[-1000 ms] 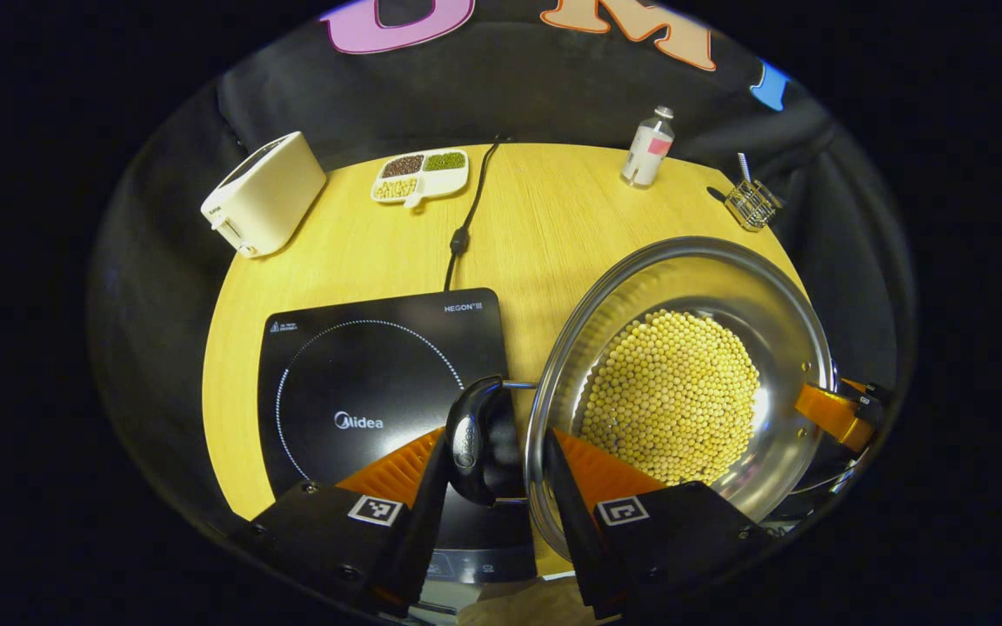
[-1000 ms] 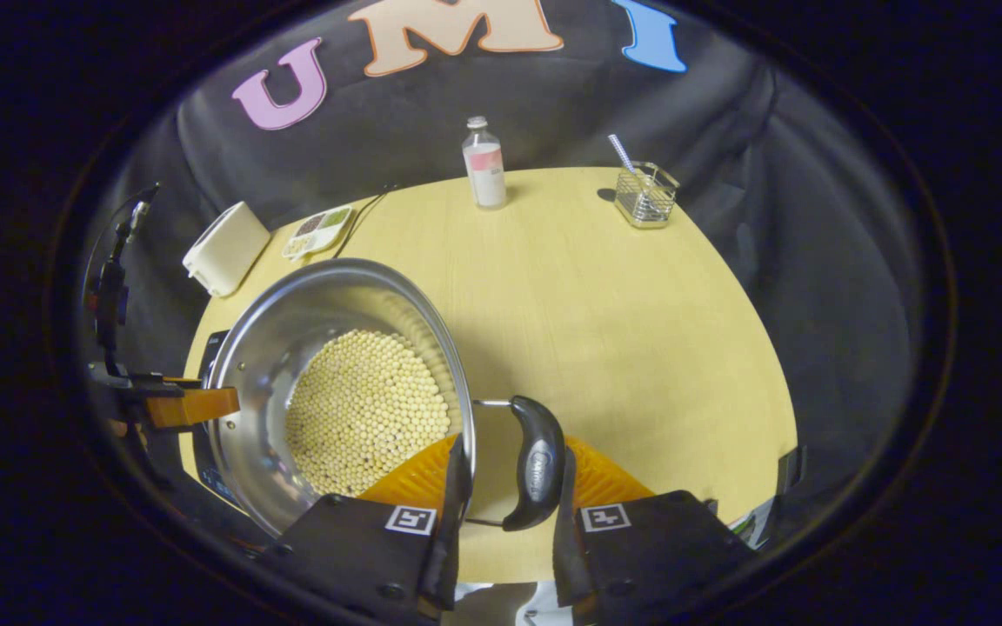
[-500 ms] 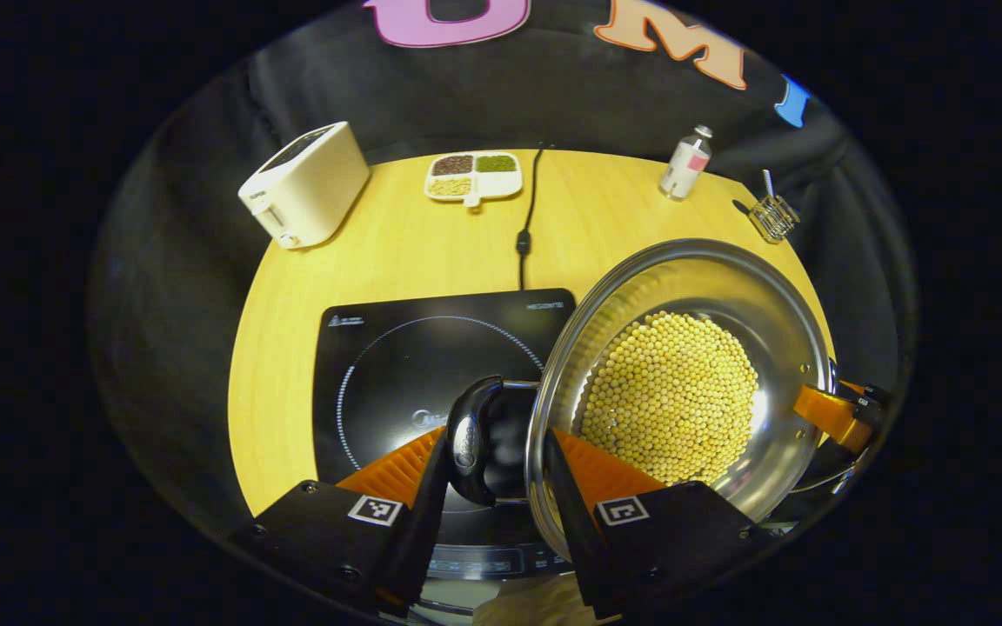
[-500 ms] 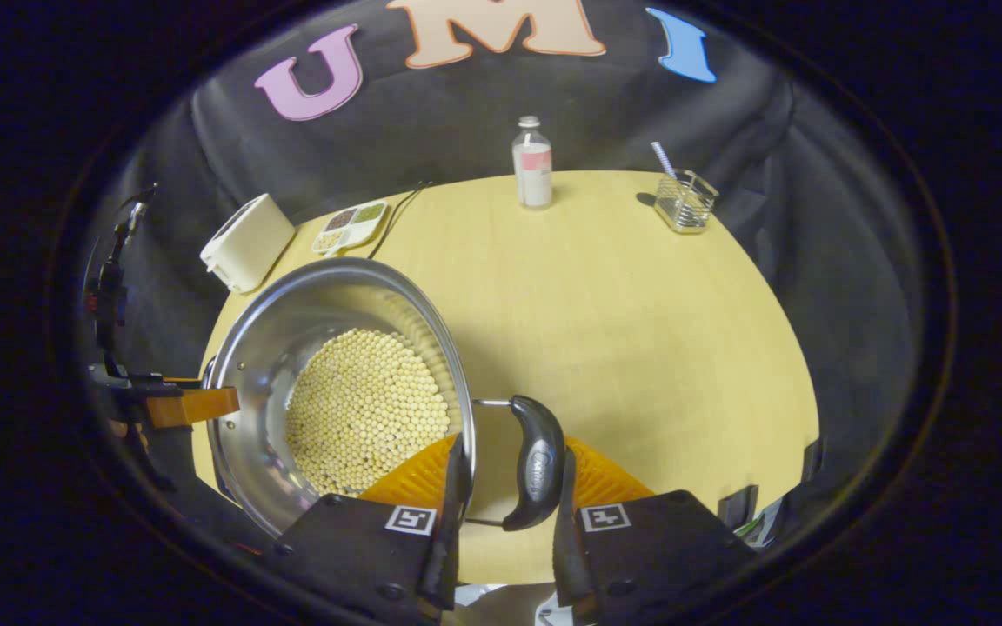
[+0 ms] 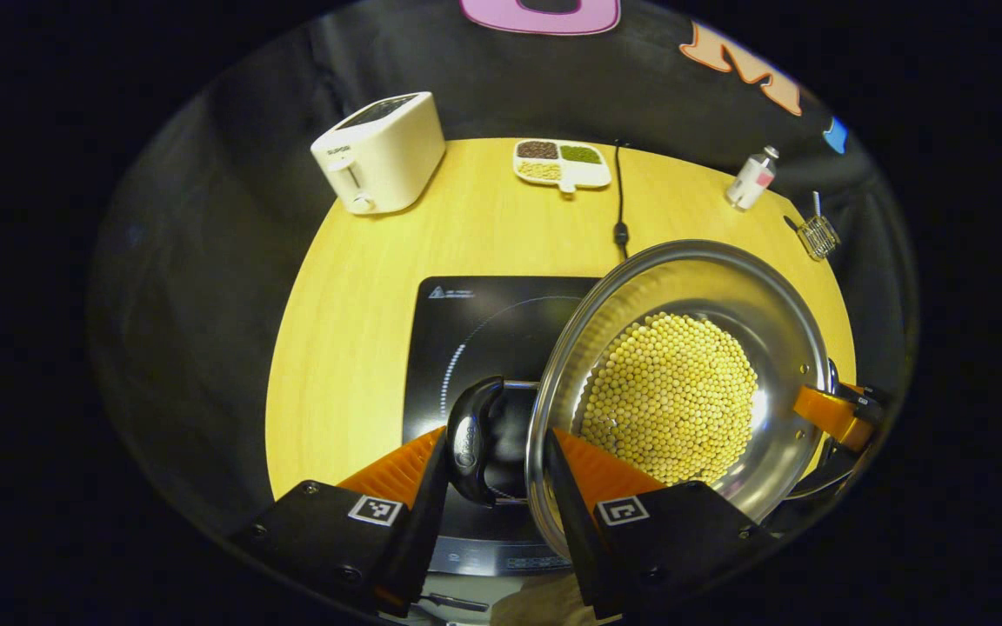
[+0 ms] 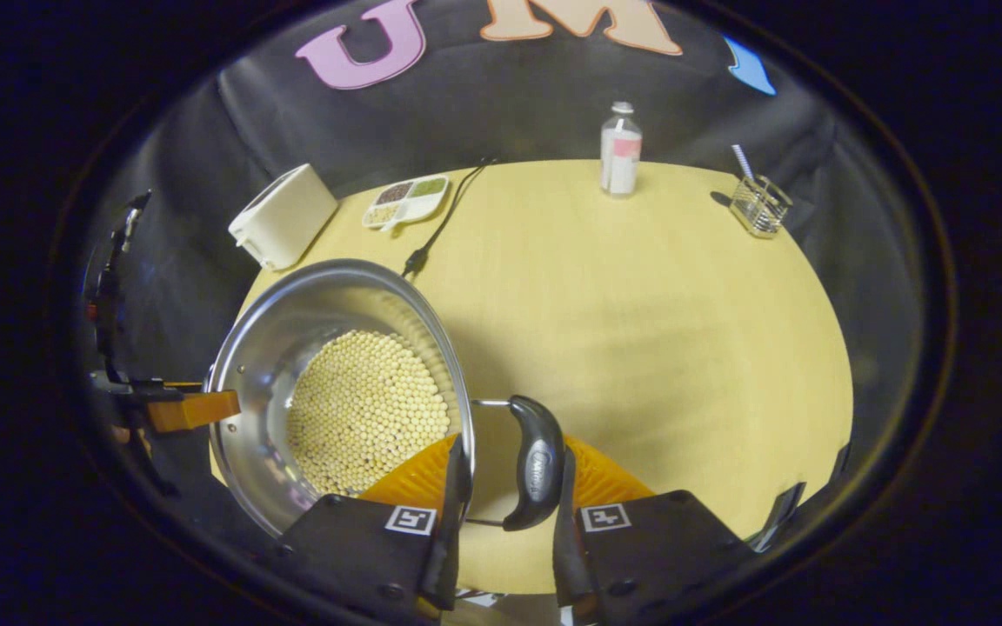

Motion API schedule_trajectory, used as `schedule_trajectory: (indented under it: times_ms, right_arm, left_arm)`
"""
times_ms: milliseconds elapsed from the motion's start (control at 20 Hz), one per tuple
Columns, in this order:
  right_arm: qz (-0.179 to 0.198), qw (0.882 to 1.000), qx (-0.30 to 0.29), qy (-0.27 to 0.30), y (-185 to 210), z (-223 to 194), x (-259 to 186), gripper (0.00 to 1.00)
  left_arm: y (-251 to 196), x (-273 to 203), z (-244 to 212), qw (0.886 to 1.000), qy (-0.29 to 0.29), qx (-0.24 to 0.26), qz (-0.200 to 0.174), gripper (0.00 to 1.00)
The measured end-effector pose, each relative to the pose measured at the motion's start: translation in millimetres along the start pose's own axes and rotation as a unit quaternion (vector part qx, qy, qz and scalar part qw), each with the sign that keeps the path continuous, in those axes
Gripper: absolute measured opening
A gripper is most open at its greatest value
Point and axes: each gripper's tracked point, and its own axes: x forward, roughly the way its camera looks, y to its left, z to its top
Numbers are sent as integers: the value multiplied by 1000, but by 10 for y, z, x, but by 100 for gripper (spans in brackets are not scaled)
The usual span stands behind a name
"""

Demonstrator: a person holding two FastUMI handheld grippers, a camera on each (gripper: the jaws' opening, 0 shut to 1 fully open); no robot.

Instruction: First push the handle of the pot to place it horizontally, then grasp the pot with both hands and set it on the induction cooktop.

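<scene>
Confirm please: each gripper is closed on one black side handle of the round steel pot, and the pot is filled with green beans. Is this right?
Not quite. The round steel pot holds pale yellow beans, not green ones, as the left gripper view shows. The rest stands: the left gripper and the right gripper are each closed on a black side handle.

Bare tabletop (image 6: 640, 330) lies open toward 12 o'clock; only a bottle (image 6: 620, 149) and wire basket (image 6: 758, 207) stand at its far edge.

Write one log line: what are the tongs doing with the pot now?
left tongs: shut on pot handle | right tongs: shut on other handle | pot: over induction cooktop
</scene>
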Motion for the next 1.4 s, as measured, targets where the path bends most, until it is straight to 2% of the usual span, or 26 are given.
schedule_trajectory:
  times_ms: [50,100,150,200,500,950,1000,1050,1350,1400]
  right_arm:
    - [2,1000,-2,4,78,-14,26,39]
    - [4,1000,-4,8,140,-22,62,46]
    - [6,1000,-6,12,211,-32,105,40]
    - [7,1000,-6,16,272,-33,136,39]
    - [8,1000,-12,23,528,22,218,41]
    - [7,1000,-1,22,606,92,273,41]
    - [8,1000,-1,22,614,100,280,47]
    - [9,1000,-2,21,618,101,282,41]
    - [11,1000,-2,19,590,101,294,41]
    - [11,1000,-3,18,594,114,297,47]
  left_arm:
    - [82,18,-4,1000,2,-2,2,69]
    - [165,34,-16,1000,4,-4,3,69]
    - [233,48,-24,1000,7,-6,5,69]
    - [296,66,-26,1000,10,-7,6,69]
    - [500,148,44,1000,5,-8,1,67]
    - [592,211,178,1000,-13,8,-4,67]
    - [606,212,181,1000,-13,8,-4,67]
    - [608,217,189,1000,-15,10,-4,68]
    - [605,240,168,1000,-20,14,4,70]
    - [606,240,162,1000,-20,21,6,72]
